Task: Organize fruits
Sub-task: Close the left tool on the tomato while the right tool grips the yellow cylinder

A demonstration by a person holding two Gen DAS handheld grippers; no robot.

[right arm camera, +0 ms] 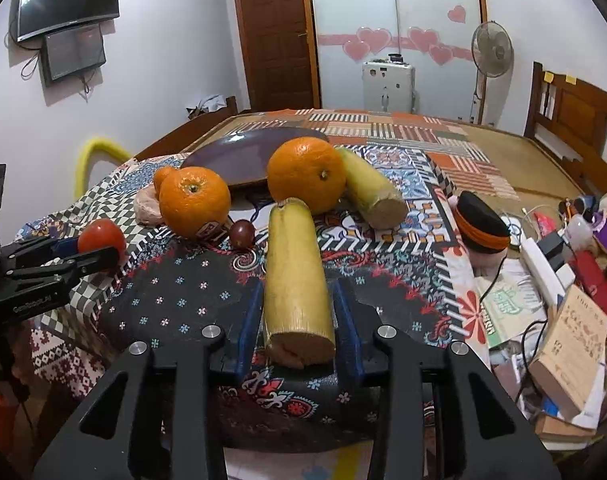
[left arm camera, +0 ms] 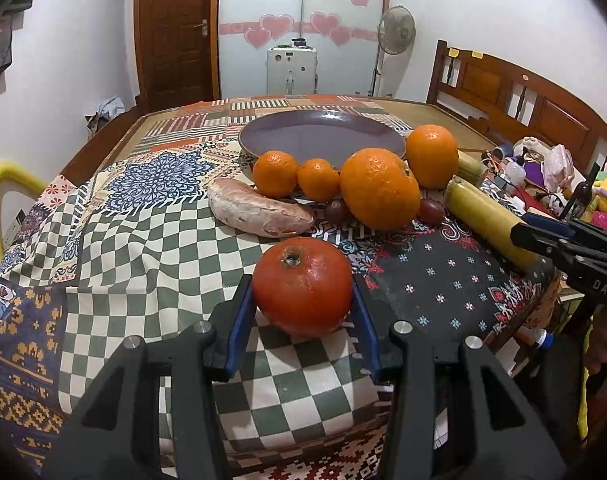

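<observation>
My left tool (left arm camera: 303,300) clamps the red fruit (left arm camera: 302,286); right tool (right arm camera: 297,312) pinches the corn piece (right arm camera: 295,276) — both bound for the plate (left arm camera: 321,136) at 12 o'clock (still bare).

left gripper (right arm camera: 99,258): "GenRobot.AI" | right gripper (left arm camera: 543,240): "DAS" | other labels illegible

A patchwork cloth (right arm camera: 403,152) covers the bench. Books (right arm camera: 567,344) and a white power strip (right arm camera: 543,264) clutter its right edge. On the far wall hang two screens (right arm camera: 67,24); a fan (right arm camera: 492,49) stands beside a heart-stickered door (right arm camera: 395,20).
</observation>
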